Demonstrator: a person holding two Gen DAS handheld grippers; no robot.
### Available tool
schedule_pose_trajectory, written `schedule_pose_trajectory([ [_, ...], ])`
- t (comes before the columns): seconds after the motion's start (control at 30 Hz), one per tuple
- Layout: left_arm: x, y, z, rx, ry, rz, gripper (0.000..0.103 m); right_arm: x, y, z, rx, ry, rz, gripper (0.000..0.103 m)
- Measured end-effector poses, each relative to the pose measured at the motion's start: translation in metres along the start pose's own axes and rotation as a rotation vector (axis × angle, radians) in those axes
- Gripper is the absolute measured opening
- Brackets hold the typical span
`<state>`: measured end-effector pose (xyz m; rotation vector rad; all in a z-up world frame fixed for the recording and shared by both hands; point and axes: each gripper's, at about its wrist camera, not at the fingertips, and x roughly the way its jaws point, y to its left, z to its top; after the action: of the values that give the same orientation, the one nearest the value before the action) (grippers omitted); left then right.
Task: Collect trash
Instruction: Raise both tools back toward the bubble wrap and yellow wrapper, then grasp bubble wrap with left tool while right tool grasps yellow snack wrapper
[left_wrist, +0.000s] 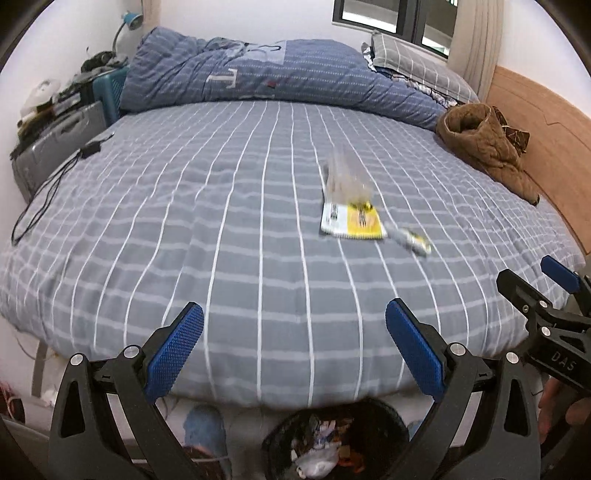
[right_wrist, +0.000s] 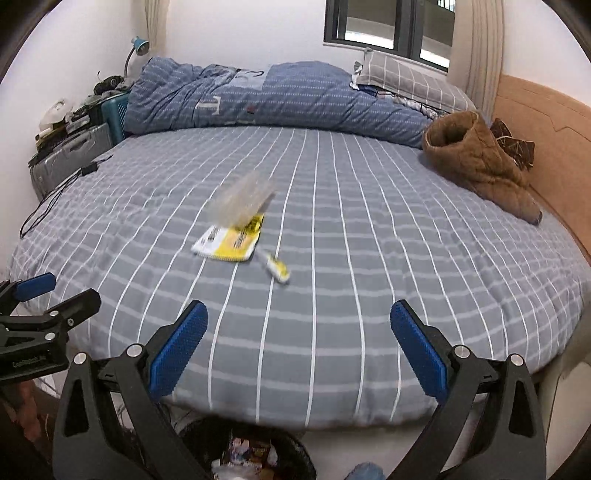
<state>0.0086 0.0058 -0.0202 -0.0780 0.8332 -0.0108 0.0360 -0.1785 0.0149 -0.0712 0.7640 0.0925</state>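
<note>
A yellow and white package (left_wrist: 352, 220) (right_wrist: 229, 239) lies on the grey checked bed (left_wrist: 184, 229) (right_wrist: 369, 266), with a crumpled clear plastic piece (left_wrist: 345, 173) (right_wrist: 242, 199) on its far end and a small yellow and white wrapper (left_wrist: 412, 239) (right_wrist: 275, 267) beside it. A black trash bin (left_wrist: 332, 439) (right_wrist: 255, 454) with rubbish stands on the floor at the bed's near edge. My left gripper (left_wrist: 295, 350) is open and empty over the bed's edge. My right gripper (right_wrist: 299, 350) is open and empty, also short of the trash.
A blue duvet (left_wrist: 280, 77) and pillow (left_wrist: 413, 61) lie at the far side. A brown jacket (left_wrist: 484, 147) (right_wrist: 480, 166) lies by the wooden headboard (right_wrist: 546, 147). A black cable (left_wrist: 48, 188) trails on the left. A cluttered bedside stand (left_wrist: 55, 122) is at far left.
</note>
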Motion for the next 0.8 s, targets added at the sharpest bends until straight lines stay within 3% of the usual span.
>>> schedule_pose_trajectory([
  [0.53,0.106,-0.045,0.114,0.081,-0.019,-0.022,0.097,0.097,-0.041,0.077,0.023,-0.01,-0.005,0.095],
  [0.8,0.17,-0.062,0.14,0.084,0.021,-0.023,0.096,0.135,-0.061,0.08,0.064,0.026,0.011,0.095],
])
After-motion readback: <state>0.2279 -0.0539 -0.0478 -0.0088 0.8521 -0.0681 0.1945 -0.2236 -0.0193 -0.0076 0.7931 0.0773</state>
